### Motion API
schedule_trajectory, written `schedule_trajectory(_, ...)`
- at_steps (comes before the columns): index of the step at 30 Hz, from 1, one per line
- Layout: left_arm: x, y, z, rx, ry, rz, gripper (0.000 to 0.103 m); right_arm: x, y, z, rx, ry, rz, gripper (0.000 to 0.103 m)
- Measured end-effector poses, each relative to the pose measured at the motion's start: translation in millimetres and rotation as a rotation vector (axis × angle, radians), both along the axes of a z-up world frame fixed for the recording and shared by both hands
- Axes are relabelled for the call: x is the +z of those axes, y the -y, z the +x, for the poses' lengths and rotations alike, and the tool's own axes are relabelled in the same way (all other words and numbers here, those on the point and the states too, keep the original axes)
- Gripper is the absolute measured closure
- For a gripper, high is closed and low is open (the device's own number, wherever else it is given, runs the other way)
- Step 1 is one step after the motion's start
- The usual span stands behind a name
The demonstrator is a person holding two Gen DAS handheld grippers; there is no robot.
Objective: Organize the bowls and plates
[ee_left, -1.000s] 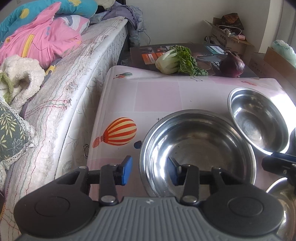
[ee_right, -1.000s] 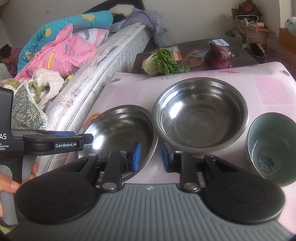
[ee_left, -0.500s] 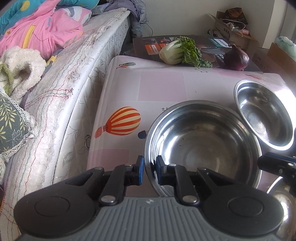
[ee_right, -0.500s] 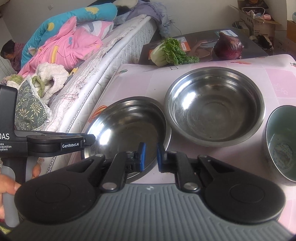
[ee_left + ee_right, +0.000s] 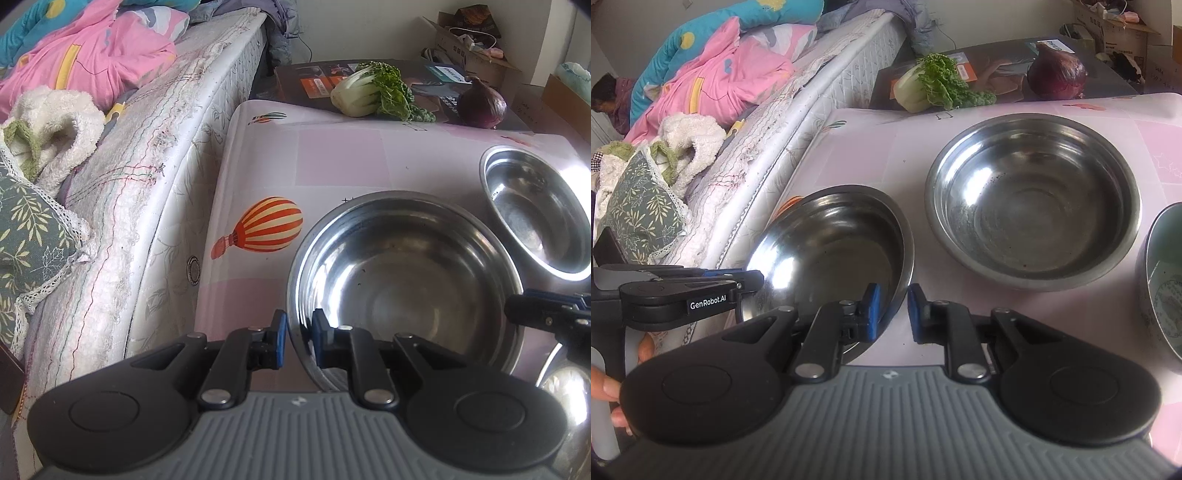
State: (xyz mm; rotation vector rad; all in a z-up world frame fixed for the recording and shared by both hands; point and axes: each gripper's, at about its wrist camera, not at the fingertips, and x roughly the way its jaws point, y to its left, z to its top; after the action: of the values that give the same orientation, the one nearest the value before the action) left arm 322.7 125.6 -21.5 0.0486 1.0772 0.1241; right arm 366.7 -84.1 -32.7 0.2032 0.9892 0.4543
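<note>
Bedroom, mattress (image 5: 155, 173) along the left with pink bedding (image 5: 85, 55), a fleecy white garment (image 5: 55, 125) and a leaf-print cushion (image 5: 26, 236); cardboard boxes (image 5: 476, 59) far right. Pink tabletop (image 5: 332, 162) with a hot-air-balloon print (image 5: 266, 229) butts against the mattress. Behind its far edge a flat dark box (image 5: 997, 70) carries a bok choy (image 5: 373, 92) and a red onion (image 5: 482, 103). On the tabletop: near steel bowl (image 5: 406, 280) at the left, a second steel bowl (image 5: 1034, 206) just beside it to the right and farther back, a green-lined bowl (image 5: 1163, 280) at the right edge of the right wrist view. Left gripper (image 5: 297, 341) straddles the near bowl's near-left rim, one pad outside, one inside, jaws clenched on the rim wall. Right gripper (image 5: 892, 314) straddles the same bowl's right rim, left pad inside, right pad outside over bare tabletop; a small gap shows between pads and rim, so jaws slightly released, not gripping. Bowl looks tilted, left side raised. Another shiny steel piece (image 5: 565, 398) shows near right in the left view, partly cut off.
</note>
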Motion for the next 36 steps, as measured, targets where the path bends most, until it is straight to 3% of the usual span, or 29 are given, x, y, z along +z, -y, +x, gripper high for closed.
schedule_trajectory(9, 4.5, -8.0, -16.1, -0.018, 0.001, -0.013, 0.084, 6.3, 0.1, -10.9, 0.047, 0.030, -0.024, 0.086)
schedule_trajectory(13, 6.4, -3.8, -10.2, -0.016, 0.018, 0.015, 0.064, 5.4, 3.9, -4.1, 0.028, 0.031, -0.012, 0.086)
schedule_trajectory(19, -3.7, -1.4, 1.7, 0.003, -0.014, -0.001, 0.066, 0.4, 2.1, 2.6, 0.014, 0.034, -0.015, 0.089)
schedule_trajectory(22, -6.5, 2.2, 1.4, 0.006, -0.024, 0.004, 0.079, -0.8, -0.2, 2.8, 0.021, 0.031, -0.015, 0.090)
schedule_trajectory(36, -9.9, 7.9, 0.0, -0.007, -0.038, 0.009, 0.079, -3.8, 3.9, 1.2, 0.009, 0.022, -0.015, 0.091)
